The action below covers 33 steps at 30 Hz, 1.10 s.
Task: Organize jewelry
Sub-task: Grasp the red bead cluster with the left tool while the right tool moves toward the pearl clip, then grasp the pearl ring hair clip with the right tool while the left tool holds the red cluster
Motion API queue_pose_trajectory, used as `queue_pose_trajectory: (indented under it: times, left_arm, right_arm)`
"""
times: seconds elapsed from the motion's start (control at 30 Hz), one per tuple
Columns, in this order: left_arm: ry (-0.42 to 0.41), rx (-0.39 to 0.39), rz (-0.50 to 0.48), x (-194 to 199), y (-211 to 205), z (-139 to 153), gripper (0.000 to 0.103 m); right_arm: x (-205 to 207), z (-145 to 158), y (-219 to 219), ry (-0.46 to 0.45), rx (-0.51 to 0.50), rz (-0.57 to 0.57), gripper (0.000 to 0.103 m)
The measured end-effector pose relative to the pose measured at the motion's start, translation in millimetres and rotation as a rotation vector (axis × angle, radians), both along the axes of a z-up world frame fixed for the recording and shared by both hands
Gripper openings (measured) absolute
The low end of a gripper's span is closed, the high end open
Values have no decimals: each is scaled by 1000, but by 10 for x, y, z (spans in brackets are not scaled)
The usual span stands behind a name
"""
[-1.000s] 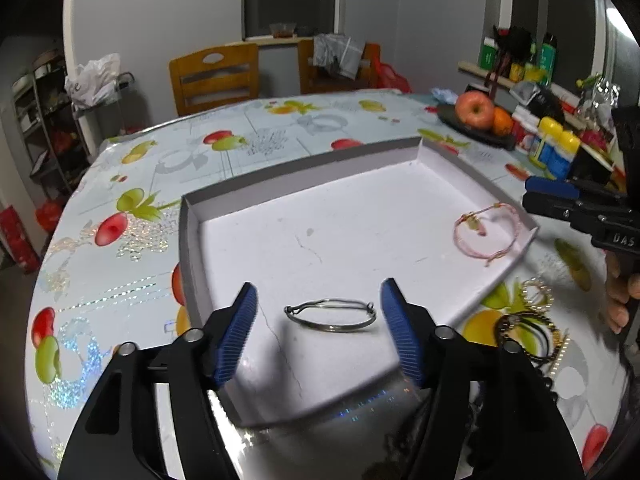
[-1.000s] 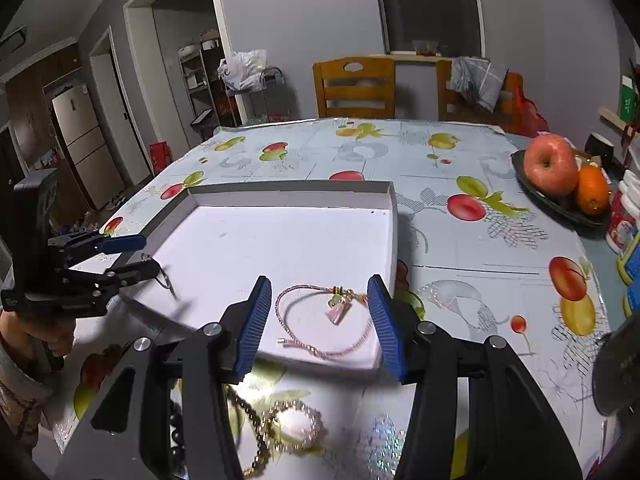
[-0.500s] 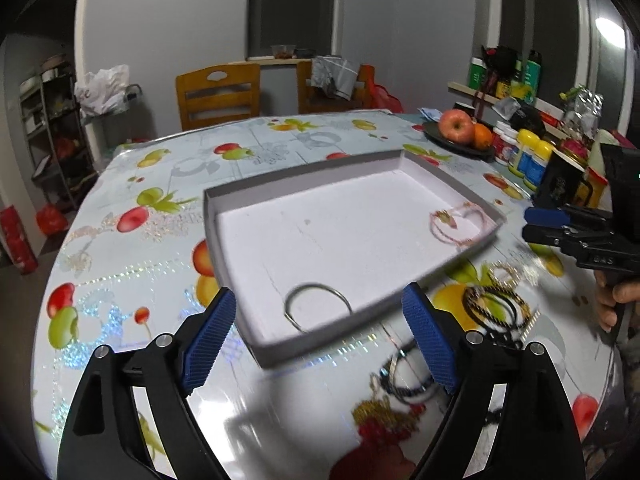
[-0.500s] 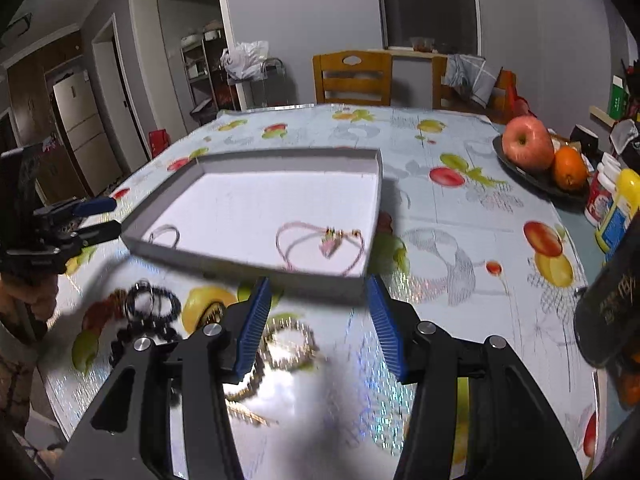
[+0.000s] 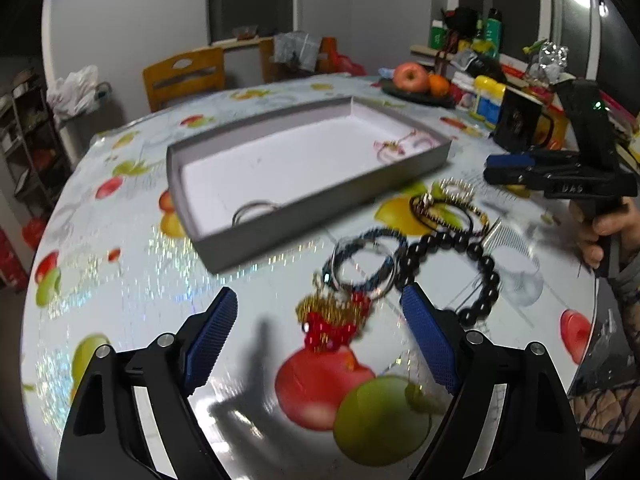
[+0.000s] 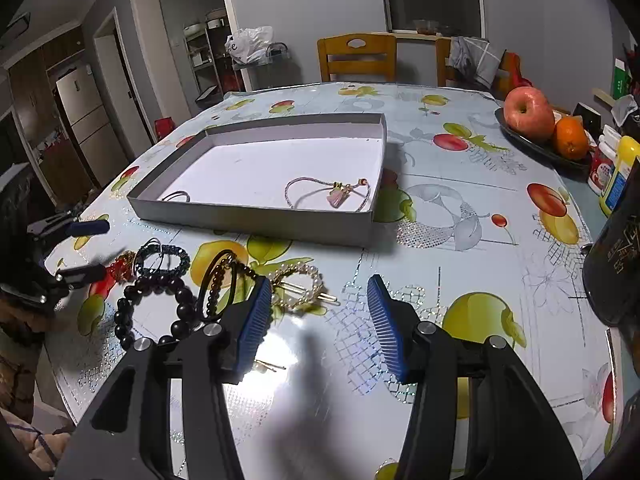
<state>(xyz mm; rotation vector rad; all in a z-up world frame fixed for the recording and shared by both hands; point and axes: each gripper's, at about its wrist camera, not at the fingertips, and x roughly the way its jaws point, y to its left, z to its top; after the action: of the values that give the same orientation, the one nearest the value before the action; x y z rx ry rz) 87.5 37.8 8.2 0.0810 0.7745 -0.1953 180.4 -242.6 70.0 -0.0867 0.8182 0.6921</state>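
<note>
Right wrist view: grey tray (image 6: 256, 222) with pink bracelet (image 6: 328, 196), silver bangle (image 6: 176, 196) (both claws agape, empty).

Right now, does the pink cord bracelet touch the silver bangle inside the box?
Apart. The right wrist view shows bare box floor between the pink cord bracelet and the silver bangle.

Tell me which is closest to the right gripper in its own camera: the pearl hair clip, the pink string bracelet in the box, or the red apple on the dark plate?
1. Pearl hair clip: on the table, just ahead of the right gripper, by its left finger.
2. Pink string bracelet: farther ahead, inside the grey box.
3. Red apple: farthest, far right.
</note>
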Motion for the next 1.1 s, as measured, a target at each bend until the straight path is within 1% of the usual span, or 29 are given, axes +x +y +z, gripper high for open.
queue_pose_trajectory:
  times: [0.1, 0.17, 0.2, 0.27, 0.3, 0.37, 0.47, 0.6, 0.7, 0.87, 0.93, 1.1]
  left_arm:
    - [17, -1, 13, -8, -1, -42, 76]
    - [29, -6, 4, 2, -14, -49, 66]
    - [35, -7, -4, 6, -22, -56, 63]
    - [51, 3, -22, 24, -53, -81, 54]
    - [56, 5, -28, 33, -64, -90, 51]
    - [64, 3, -25, 49, -60, -104, 37]
    - [67, -18, 2, 65, 0, -100, 30]
    - [60, -35, 49, 65, 115, -83, 27]
    - [62, -46, 69, 60, 187, -82, 27]
    - [69, -64, 86, 59, 240, -94, 27]
    - [77, -72, 93, 68, 258, -104, 27]
    - [78, -82, 95, 65, 271, -107, 28]
  right_arm:
    - [-30, -22, 27, 4, -13, 8, 50]
    - [-45, -34, 41, 6, -23, 12, 50]
    - [-53, -46, 51, 8, -30, 14, 50]
    - [-62, -67, 66, 10, -49, 17, 50]
    - [-65, -90, 83, 11, -73, 17, 50]
    - [-72, -123, 101, 14, -96, 21, 50]
    - [-56, -145, 143, 23, -122, 39, 50]
    - [-11, -170, 222, 29, -151, 62, 50]
    - [55, -141, 271, 30, -145, 75, 50]
    - [160, -160, 379, 48, -144, 93, 50]
    - [181, -190, 433, 56, -160, 102, 50]
    - [215, -197, 399, 58, -157, 79, 50]
